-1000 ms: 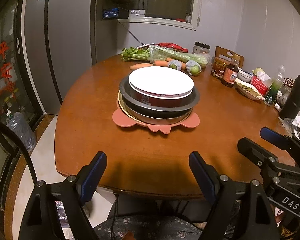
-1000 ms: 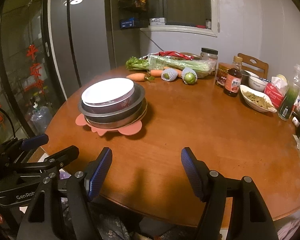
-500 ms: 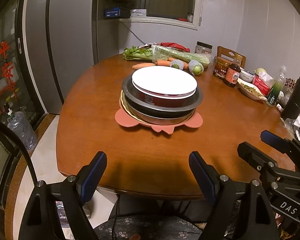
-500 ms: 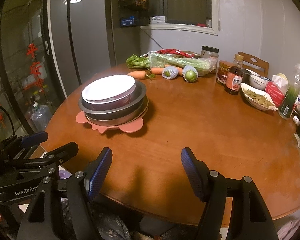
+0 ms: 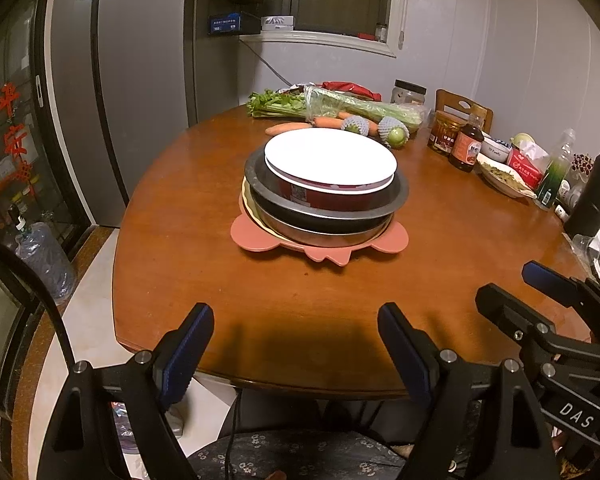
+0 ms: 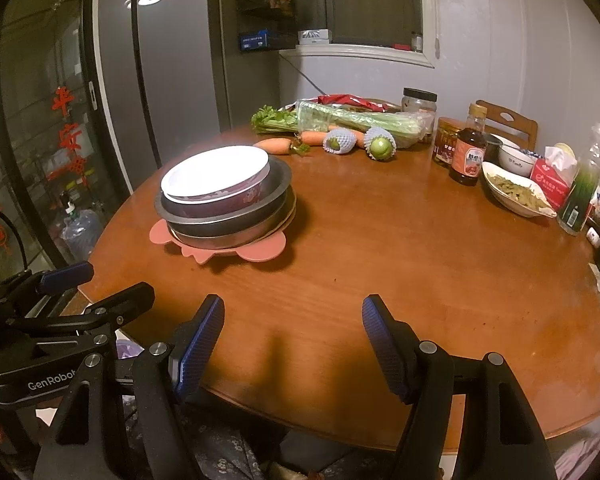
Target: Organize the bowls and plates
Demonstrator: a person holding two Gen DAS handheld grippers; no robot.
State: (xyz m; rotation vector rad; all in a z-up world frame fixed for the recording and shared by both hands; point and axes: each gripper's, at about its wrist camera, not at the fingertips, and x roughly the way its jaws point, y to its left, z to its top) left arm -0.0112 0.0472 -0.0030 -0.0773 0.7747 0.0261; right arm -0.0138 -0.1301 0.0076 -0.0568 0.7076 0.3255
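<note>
Nearest us, our left gripper (image 5: 296,336) and right gripper (image 6: 292,326) hang spread and empty — creeping closer over the last second — toward the nested stack (image 5: 326,190) at twelve o'clock on its pink mat (image 5: 260,236), already gathered or awaiting sorting.

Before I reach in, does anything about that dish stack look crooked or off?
Yes. The white plate sits off-centre on the red bowl, overhanging toward the right. The red bowl also sits off-centre in the grey metal pans, on the pink silicone mat. Nothing looks spilled or broken. Both grippers, left and right, are open and empty.
</note>
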